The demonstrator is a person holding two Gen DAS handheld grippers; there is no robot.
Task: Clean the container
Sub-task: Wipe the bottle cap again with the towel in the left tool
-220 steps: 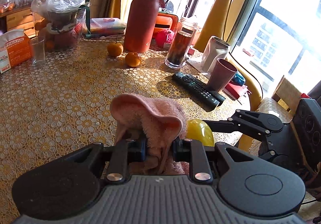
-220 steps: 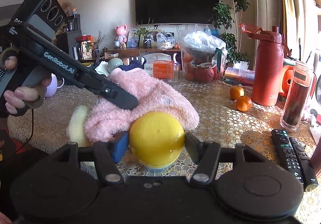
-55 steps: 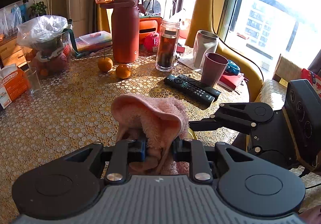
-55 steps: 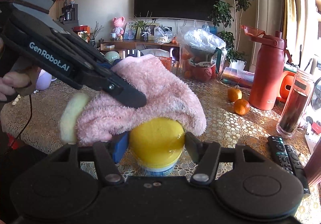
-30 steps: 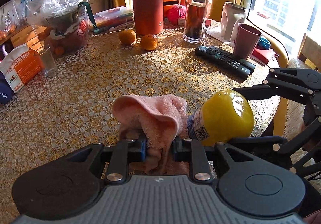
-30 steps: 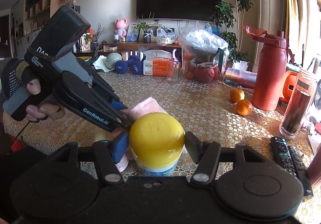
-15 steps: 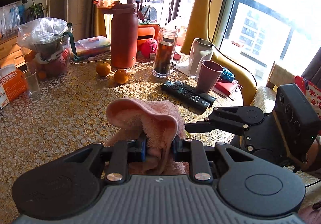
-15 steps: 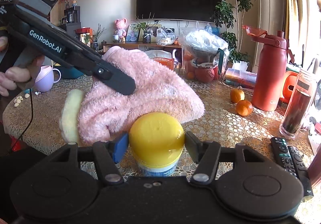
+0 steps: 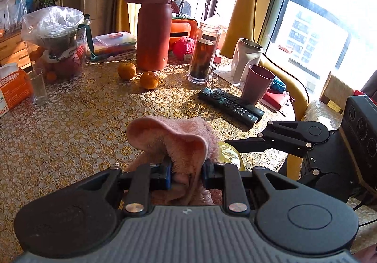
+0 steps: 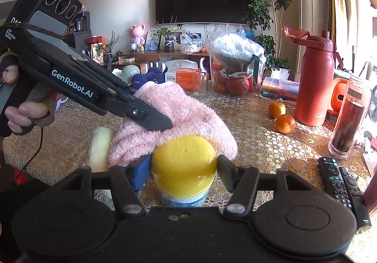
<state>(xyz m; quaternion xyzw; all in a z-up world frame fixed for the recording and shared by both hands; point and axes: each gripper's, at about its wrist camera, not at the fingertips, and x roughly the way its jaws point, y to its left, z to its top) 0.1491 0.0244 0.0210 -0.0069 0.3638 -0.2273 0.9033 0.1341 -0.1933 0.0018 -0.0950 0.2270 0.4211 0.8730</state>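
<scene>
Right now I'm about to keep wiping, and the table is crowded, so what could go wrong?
The right gripper pinches only the round yellow jar; cloth pressure might twist it loose. A wide swing could likely hit the remotes or tea bottle nearby.

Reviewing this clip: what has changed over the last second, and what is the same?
A second ago the pink cloth sat low, left of the yellow container, which lay tipped sideways in the left view. Now the left tongs have swung the cloth up over the container's far side. Unchanged: left tongs clamp the cloth, right tongs clamp the container.
</scene>
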